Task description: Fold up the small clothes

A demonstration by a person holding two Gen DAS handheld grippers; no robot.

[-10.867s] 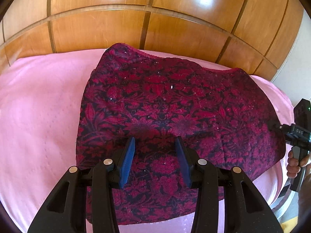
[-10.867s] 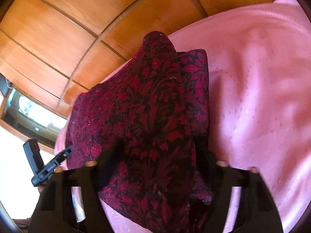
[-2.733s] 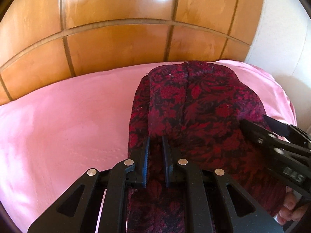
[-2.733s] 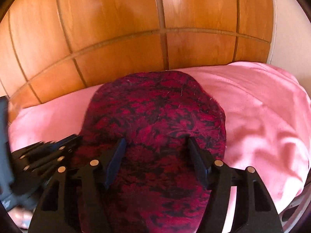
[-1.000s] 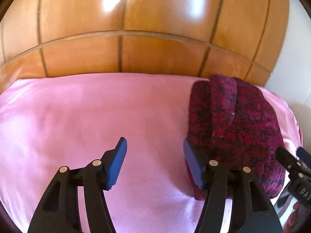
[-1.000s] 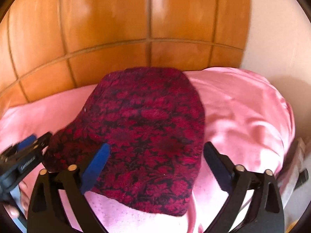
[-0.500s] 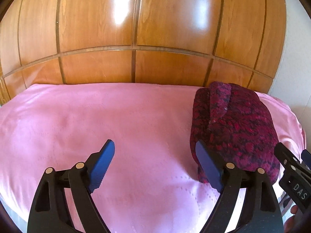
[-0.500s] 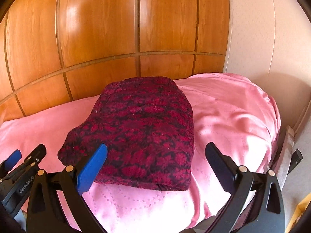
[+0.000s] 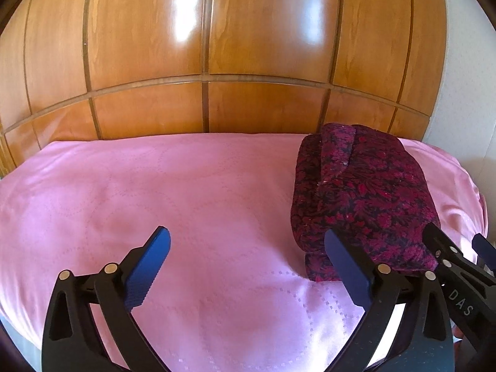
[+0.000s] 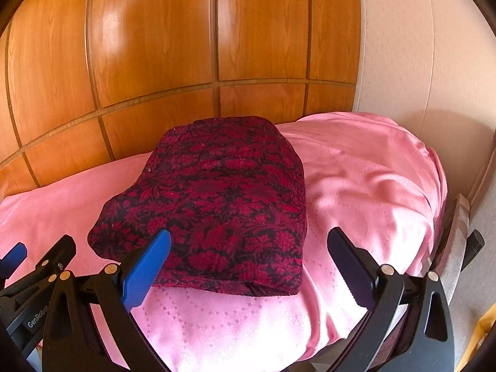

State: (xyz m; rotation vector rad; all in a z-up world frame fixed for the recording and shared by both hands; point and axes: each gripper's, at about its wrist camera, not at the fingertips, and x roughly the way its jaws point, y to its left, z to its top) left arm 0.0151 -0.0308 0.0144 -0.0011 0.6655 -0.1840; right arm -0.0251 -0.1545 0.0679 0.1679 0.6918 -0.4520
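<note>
A dark red floral garment [image 9: 362,192] [image 10: 223,198] lies folded into a thick packet on the right part of the pink bedspread [image 9: 186,204] [image 10: 365,186]. My left gripper [image 9: 248,248] hovers to its left over bare bedspread, its jaws opening wide with nothing between them. My right gripper [image 10: 248,248] stands open in front of the packet's near edge and touches no cloth. Each gripper shows at the edge of the other's view: the right gripper [image 9: 458,282] and the left gripper [image 10: 31,282].
A glossy wooden panelled wall [image 9: 204,46] [image 10: 186,55] runs right behind the bed. A pale wall [image 10: 418,46] stands to the right. The bed's right edge drops off beside a grey frame [image 10: 455,248].
Both grippers drew back from the folded garment and the views widened. The left jaws spread further apart. The garment lies still.
</note>
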